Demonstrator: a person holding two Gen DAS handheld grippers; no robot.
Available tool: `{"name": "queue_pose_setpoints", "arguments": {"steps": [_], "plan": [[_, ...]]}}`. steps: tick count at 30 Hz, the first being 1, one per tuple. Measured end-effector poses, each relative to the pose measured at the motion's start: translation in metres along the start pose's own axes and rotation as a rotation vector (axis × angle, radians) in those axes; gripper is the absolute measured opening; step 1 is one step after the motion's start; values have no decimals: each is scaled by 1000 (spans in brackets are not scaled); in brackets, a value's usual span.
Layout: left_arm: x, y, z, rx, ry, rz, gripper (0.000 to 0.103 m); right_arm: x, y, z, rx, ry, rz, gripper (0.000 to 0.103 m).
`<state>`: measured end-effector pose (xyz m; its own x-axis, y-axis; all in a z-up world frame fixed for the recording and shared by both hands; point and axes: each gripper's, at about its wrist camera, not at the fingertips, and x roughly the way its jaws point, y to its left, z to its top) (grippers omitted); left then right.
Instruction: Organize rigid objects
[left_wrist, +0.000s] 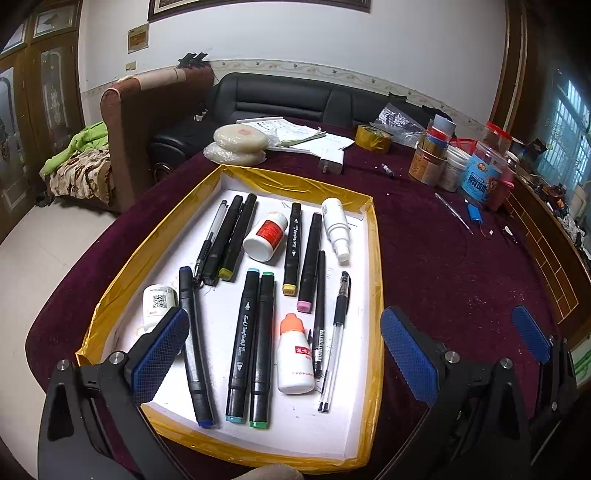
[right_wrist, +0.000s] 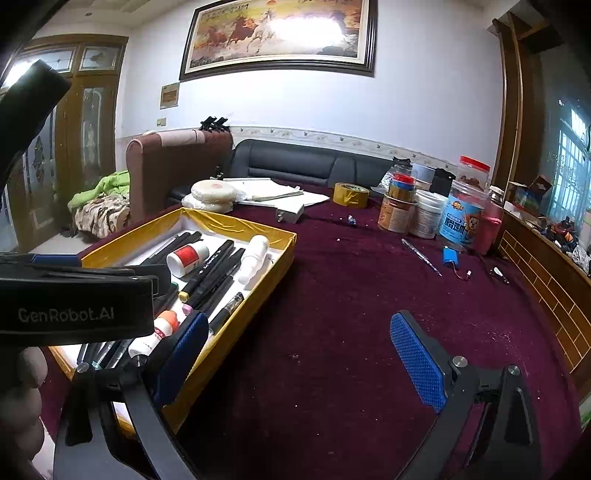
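A shallow white tray with a yellow taped rim (left_wrist: 375, 258) lies on the maroon tablecloth. It holds several black markers (left_wrist: 245, 339), pens (left_wrist: 334, 332), a white bottle with an orange cap (left_wrist: 295, 362), a red-labelled bottle (left_wrist: 266, 234), a white spray bottle (left_wrist: 335, 225) and a small white bottle (left_wrist: 157, 302). My left gripper (left_wrist: 284, 354) hangs open over the tray's near end with nothing between its blue pads. My right gripper (right_wrist: 299, 360) is open over bare cloth just right of the tray (right_wrist: 273, 269). One of its fingers (left_wrist: 532, 332) shows in the left wrist view.
Loose on the cloth are a thin pen (right_wrist: 421, 256), a blue battery pack (right_wrist: 452, 254), a white charger (right_wrist: 291, 214) and a yellow tape roll (right_wrist: 351, 195). Jars and tubs (right_wrist: 465, 214) crowd the back right. A black sofa (right_wrist: 295, 162) stands behind the table. A hand (right_wrist: 22, 398) holds the left gripper.
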<state>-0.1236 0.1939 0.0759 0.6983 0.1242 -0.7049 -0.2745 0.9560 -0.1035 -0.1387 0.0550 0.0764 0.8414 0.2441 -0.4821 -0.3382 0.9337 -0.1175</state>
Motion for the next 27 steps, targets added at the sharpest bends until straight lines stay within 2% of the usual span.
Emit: {"name": "queue_pose_setpoints", "arguments": {"steps": [27], "plan": [[5,9,-6,-30,30,2,103,4,15,-3,-43,35,7,97]]}}
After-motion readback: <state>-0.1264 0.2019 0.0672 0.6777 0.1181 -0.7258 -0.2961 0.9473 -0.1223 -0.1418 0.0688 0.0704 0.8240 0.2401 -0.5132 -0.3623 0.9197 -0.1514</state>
